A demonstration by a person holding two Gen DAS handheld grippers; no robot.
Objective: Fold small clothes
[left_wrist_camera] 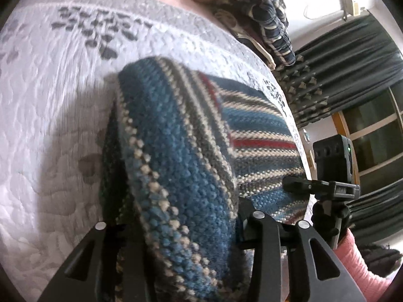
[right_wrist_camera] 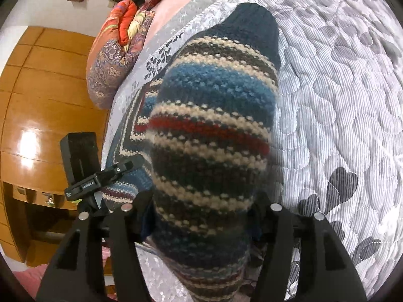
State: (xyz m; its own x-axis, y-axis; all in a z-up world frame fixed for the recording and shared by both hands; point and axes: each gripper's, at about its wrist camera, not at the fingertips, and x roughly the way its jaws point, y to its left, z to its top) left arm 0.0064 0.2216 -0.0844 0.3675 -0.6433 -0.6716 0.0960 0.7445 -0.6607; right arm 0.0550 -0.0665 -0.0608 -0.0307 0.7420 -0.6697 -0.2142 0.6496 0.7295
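A knitted sweater (left_wrist_camera: 181,156) with blue, cream, grey and red stripes lies partly on the bed, one part lifted toward each camera. In the left wrist view a thick fold of it fills the space between the fingers of my left gripper (left_wrist_camera: 176,226), which is shut on it; the fingertips are hidden by the knit. In the right wrist view a sleeve-like part of the sweater (right_wrist_camera: 211,130) with a dark blue cuff hangs from my right gripper (right_wrist_camera: 201,209), shut on it. Each gripper also shows in the other's view, at the sweater's edge: the right gripper (left_wrist_camera: 302,185) and the left gripper (right_wrist_camera: 118,170).
A grey-white quilted bedspread (left_wrist_camera: 50,115) with heart and leaf prints lies under everything. A bundle of patterned dark cloth (left_wrist_camera: 262,15) sits at the bed's far edge, with dark curtains (left_wrist_camera: 352,75) behind it. A folded colourful quilt (right_wrist_camera: 118,47) and a wooden wardrobe (right_wrist_camera: 37,88) stand left. A pink sleeve (left_wrist_camera: 360,266) is nearby.
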